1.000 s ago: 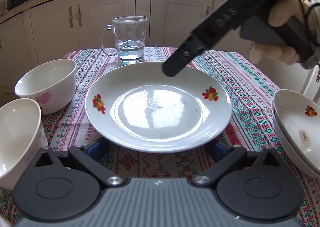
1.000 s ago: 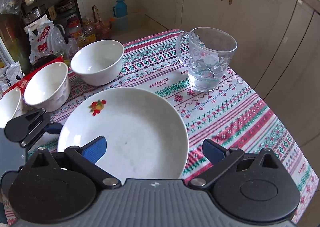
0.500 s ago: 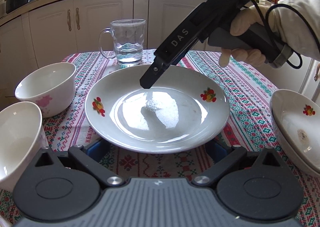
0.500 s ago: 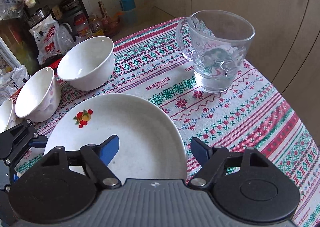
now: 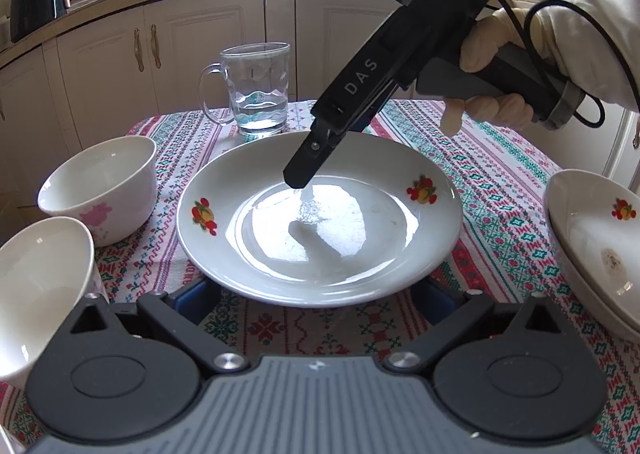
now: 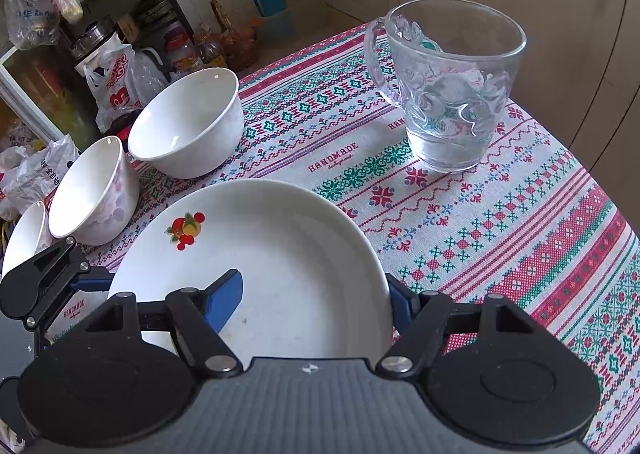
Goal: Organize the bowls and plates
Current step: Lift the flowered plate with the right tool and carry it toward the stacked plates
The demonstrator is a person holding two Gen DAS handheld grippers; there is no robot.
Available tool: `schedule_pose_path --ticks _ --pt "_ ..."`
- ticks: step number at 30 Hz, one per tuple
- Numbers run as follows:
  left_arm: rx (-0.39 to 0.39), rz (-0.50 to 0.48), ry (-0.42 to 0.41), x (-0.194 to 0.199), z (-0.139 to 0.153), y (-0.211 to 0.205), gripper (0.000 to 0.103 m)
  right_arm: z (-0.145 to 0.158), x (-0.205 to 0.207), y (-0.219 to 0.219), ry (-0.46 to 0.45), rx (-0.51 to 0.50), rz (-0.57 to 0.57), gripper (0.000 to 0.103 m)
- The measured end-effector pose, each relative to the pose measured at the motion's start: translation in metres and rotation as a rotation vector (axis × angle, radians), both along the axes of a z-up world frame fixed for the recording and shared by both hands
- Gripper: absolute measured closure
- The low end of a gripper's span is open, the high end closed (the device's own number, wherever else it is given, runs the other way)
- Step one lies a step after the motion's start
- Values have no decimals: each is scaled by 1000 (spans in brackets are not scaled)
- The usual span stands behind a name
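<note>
Fingers of the right gripper (image 6: 316, 294) stand spread astride the rim of the fruit-printed plate (image 6: 280, 254): 1 blue pad (image 6: 226, 296) lies over the plate's well, the other shows at the outside of the rim, and whether either presses the china cannot be told. In the left wrist view the same tool descends from the upper right, its tip over the plate's centre. Fingers of the left gripper (image 5: 316, 294) are also spread, their blue pads low at the plate's near edge, partly hidden beneath it; contact cannot be confirmed.

The plate lies flat and face up at the middle of the patterned tablecloth (image 6: 500, 234). Being round, it has no long axis; its 2 fruit motifs sit on opposite sides of the rim, on a line running left to right in the left wrist view.

Outward, 2 white bowls (image 5: 100, 190) stand separately to the left, a third rim (image 6: 24, 238) is partly visible beyond them, and stacked plates (image 5: 600, 246) of matching print rest at the right table edge. A glass mug (image 5: 258, 88) holding some water stands beyond the plate.

Judged progress: early to middle. A plate stack exists; this plate is probably due to join it, and the bowls remain unnested.
</note>
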State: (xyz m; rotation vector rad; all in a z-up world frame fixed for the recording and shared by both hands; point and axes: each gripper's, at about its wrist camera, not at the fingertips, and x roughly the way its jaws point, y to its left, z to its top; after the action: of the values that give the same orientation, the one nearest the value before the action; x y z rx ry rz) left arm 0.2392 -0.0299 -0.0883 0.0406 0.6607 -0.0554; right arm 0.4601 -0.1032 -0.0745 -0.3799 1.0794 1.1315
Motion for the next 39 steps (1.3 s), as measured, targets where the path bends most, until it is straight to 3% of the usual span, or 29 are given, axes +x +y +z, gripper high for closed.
schedule_pose_path --ticks 10,39 --pt "13 -44 1 -12 10 -1 3 7 -13 -14 4 7 -30 24" --pt "35 -258 -41 -70 53 -20 3 60 -103 -83 -57 55 -188 24"
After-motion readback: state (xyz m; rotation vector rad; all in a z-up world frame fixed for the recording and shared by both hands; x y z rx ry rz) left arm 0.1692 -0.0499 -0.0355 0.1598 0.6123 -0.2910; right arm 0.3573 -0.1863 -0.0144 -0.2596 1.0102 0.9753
